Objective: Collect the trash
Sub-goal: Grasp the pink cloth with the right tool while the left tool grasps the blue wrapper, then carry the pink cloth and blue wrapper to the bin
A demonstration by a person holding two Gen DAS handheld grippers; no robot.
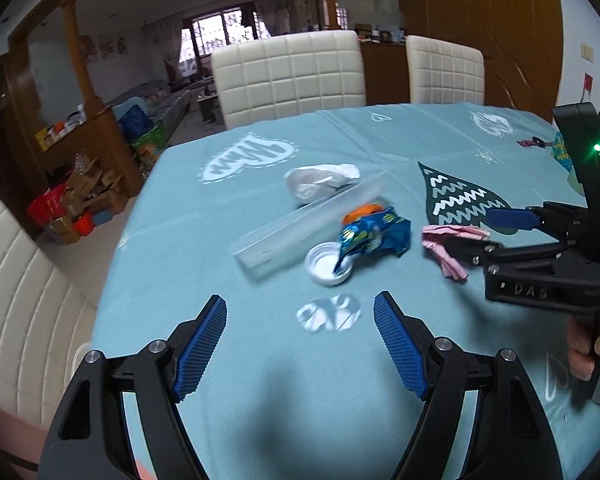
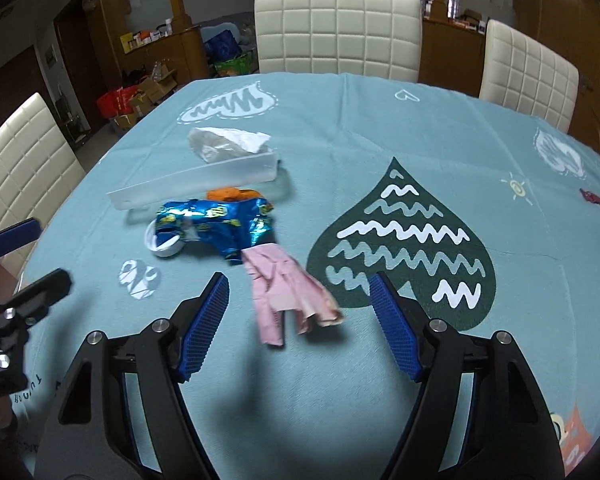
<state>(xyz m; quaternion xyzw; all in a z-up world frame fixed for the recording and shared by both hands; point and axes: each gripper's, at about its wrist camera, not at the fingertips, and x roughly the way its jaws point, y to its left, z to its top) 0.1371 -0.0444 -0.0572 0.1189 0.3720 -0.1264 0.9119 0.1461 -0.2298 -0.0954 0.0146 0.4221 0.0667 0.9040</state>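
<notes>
Trash lies on the blue tablecloth [image 1: 260,380]: a crumpled white tissue [image 1: 320,180], a clear plastic tray [image 1: 300,226], an orange scrap [image 1: 364,211], a blue foil wrapper [image 1: 376,236], a white cap [image 1: 328,266] and a pink paper [image 1: 452,248]. My left gripper [image 1: 300,344] is open and empty, short of the cap. My right gripper [image 2: 298,320] is open around the pink paper [image 2: 288,296], just above the cloth; it also shows in the left wrist view [image 1: 476,232]. The wrapper [image 2: 220,224], cap [image 2: 162,244], tray [image 2: 196,188] and tissue [image 2: 228,142] lie beyond.
White padded chairs [image 2: 336,32] stand at the table's far side, another chair [image 2: 24,160] at the left. A small dark red scrap [image 2: 598,200] lies at the far right of the cloth [image 2: 380,120]. Boxes and bags clutter the floor [image 1: 80,204] beyond the left edge.
</notes>
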